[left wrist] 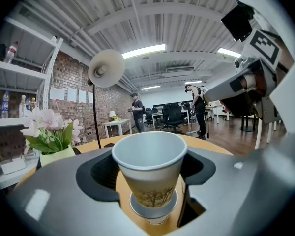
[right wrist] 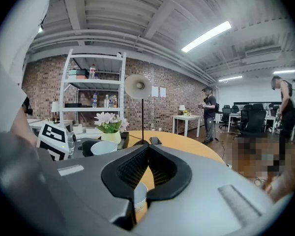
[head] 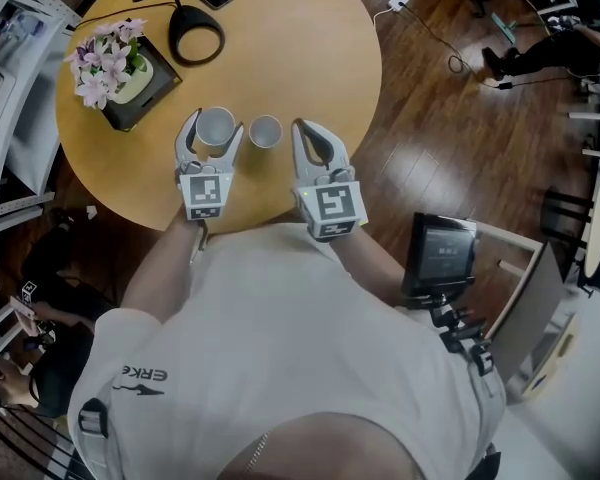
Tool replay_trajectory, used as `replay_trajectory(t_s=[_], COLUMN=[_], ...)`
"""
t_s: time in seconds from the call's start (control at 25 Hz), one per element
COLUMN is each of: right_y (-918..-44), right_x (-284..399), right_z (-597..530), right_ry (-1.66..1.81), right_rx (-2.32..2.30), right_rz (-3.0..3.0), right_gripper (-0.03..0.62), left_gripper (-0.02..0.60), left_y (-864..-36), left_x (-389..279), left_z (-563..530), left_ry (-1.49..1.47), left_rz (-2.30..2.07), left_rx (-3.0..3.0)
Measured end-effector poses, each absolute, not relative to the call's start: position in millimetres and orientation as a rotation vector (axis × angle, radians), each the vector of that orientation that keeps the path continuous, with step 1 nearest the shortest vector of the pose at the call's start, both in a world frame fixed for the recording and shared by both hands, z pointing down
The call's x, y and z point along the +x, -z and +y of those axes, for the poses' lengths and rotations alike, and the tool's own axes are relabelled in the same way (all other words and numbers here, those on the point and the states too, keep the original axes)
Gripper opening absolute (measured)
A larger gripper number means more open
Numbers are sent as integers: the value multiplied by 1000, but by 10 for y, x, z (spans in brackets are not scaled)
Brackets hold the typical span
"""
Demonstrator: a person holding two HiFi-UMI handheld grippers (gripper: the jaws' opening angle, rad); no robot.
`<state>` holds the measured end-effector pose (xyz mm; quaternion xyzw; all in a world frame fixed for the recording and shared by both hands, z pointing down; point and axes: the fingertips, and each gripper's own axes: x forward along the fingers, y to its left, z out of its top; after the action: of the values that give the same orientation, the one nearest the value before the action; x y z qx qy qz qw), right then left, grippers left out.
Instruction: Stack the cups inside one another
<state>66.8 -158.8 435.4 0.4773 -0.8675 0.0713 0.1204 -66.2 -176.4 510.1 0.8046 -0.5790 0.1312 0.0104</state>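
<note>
One cup [left wrist: 150, 166] seems gripped in left gripper [head: 216, 128] jaws; right gripper [head: 302, 126] jaws shut beside second cup [head: 265, 130], flowers [head: 108, 60] beyond.

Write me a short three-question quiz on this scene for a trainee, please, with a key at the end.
1. How many paper cups does the head view show over the round table?
2. True or false: the right gripper's fingers are spread wide apart.
3. What sits between the left gripper's fingers? A) a cup B) the flower pot C) the phone

Key:
1. Two: the cup and a second cup beside it.
2. False; the fingers are together, with nothing gripped.
3. A
</note>
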Motion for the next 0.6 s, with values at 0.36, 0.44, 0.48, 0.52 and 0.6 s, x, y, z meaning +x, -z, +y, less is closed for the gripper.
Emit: replay_trajectory(t_s=[0.36, 0.44, 0.48, 0.52, 0.6], right_y=[-4425, -4442, -4452, -4461, -4469], right_x=[624, 612, 604, 595, 575], right_z=[-1559, -1547, -1542, -1539, -1536], right_ry=[-219, -221, -221, -221, -223], right_rx=[1409, 1407, 1405, 1403, 1402], right_rz=[-2489, -2481, -2477, -2474, -2468], right_gripper=[14, 14, 14, 14, 14], left_gripper=[353, 353, 353, 353, 353], left_y=[-5382, -5440, -5465, -5488, -5532], left_x=[-663, -650, -647, -647, -651], left_z=[-1781, -1770, -1768, -1769, -1774], left_ry=[-435, -444, -446, -447, -449], left_rz=[-1721, -1702, -1696, -1692, -1683], left_rx=[2514, 2516, 2515, 2514, 2509])
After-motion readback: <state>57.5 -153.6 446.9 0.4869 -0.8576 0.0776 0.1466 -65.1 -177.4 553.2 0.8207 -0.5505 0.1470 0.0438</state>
